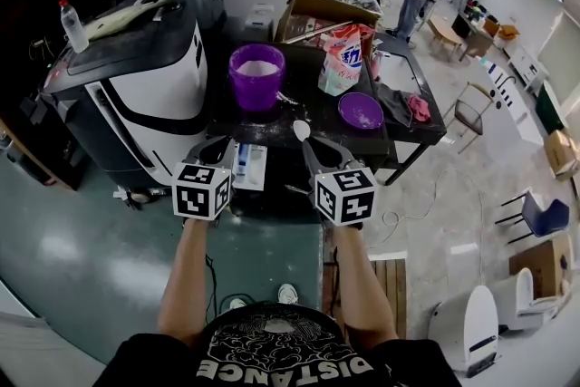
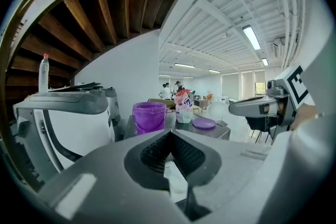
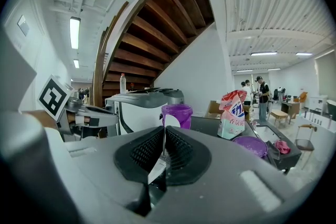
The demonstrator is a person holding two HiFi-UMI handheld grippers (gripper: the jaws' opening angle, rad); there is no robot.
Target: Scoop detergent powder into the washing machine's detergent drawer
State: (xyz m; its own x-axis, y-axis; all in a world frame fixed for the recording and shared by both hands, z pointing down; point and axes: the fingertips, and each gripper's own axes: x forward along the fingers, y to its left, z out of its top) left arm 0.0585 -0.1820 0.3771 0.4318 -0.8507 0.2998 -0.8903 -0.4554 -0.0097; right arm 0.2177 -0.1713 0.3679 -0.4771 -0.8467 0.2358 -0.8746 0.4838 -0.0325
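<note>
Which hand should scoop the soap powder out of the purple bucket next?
Right. The right hand-held gripper is clamped on the white spoon, whose bowl points toward the purple bucket of powder. The left hand-held gripper has no spoon, so it would probably need to fetch one first.

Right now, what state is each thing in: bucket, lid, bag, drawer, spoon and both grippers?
purple bucket: open, white powder inside.
purple lid: off, lying on the table.
detergent bag: upright.
detergent drawer: appears pulled out.
spoon: gripped by its handle.
left gripper: jaws together, something white in the gap below, unclear what.
right gripper: shut on the spoon.
</note>
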